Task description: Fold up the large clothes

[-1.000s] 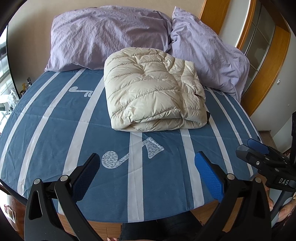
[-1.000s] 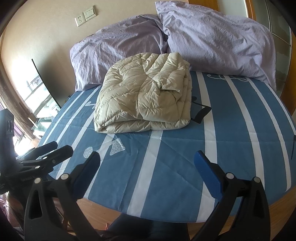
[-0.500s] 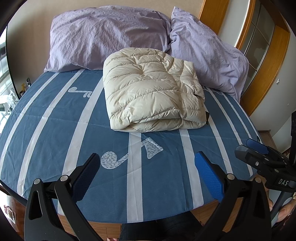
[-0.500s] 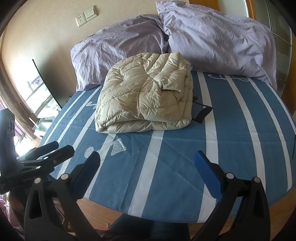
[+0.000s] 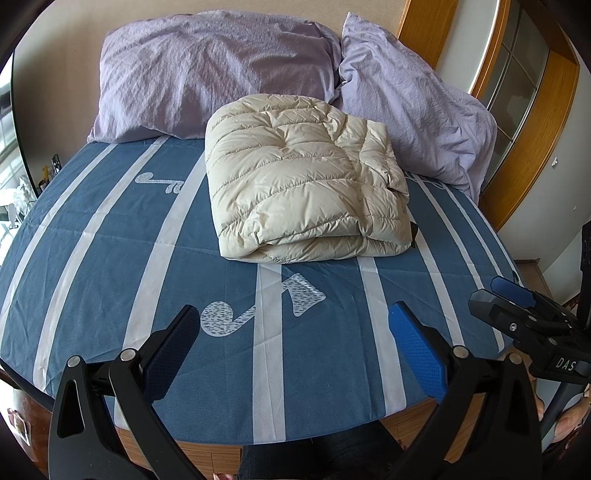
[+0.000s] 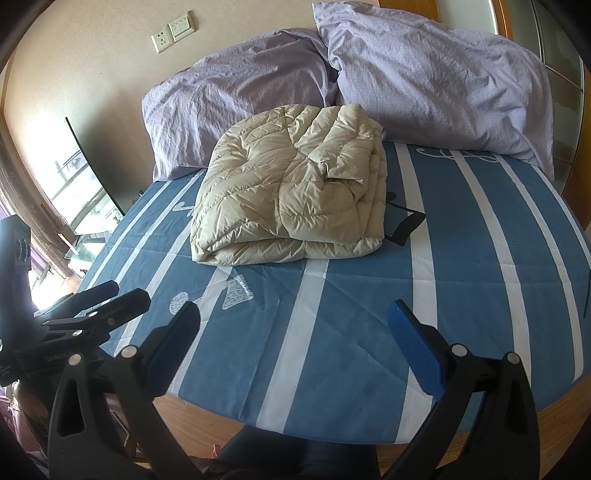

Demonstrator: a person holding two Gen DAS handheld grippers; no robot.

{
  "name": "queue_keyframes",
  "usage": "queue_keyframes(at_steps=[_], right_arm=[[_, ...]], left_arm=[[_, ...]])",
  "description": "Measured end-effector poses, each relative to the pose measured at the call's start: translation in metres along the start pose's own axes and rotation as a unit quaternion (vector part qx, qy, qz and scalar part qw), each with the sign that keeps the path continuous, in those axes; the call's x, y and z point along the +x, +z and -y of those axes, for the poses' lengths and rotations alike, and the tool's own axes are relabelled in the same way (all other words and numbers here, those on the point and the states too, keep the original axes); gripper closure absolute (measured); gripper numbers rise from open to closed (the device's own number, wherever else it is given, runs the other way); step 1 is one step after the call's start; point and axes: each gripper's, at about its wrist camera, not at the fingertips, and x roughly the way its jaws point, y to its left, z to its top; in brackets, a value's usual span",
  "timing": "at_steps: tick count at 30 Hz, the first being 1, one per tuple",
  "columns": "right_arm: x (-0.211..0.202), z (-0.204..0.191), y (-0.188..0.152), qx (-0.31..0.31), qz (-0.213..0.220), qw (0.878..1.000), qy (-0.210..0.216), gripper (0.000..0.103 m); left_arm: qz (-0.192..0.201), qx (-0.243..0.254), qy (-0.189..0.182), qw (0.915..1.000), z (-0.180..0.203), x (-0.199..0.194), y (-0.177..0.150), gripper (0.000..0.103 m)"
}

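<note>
Almost nothing has moved since a second ago: my two grippers have only drifted a touch, and the folded down jacket [image 5: 306, 181] lies where it lay on the bed.

I take that cream quilted jacket as my landmark. It sits folded into a thick, roughly square bundle on the blue bedsheet [image 5: 110, 236] with white stripes, its rounded fold edge facing me. Behind it, touching its far edge, two lilac pillows lean against the wall: the left pillow [image 5: 207, 70] lies behind and to the left of the jacket, the right pillow [image 5: 413, 99] behind and to its right. A black strap [image 6: 408, 225] pokes out from under the jacket's right side, flat on the sheet. Just in front of the jacket a white music-note print [image 5: 258, 306] marks the sheet.

My left gripper [image 5: 291, 343] hangs over the foot of the bed, well apart from the jacket, its fingers spread wide and holding nothing. My right gripper [image 6: 293, 345] hangs likewise near the foot edge, fingers also spread wide, empty. In the left view, my right gripper shows off to the right of the jacket, beyond the bed's edge; in the right view, my left gripper shows to the left, down beside the bed. On the wall above the left pillow sit a socket and a switch plate [image 6: 173, 31].
</note>
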Motion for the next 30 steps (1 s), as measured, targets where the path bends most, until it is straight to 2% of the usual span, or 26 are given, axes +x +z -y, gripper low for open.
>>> queue_keyframes(at_steps=[30], right_arm=[[-0.0007,0.0009,0.0004,0.000,-0.001,1.000,0.001,0.002]], left_arm=[[-0.002,0.001,-0.003,1.0000,0.0027,0.0025,0.0007,0.001]])
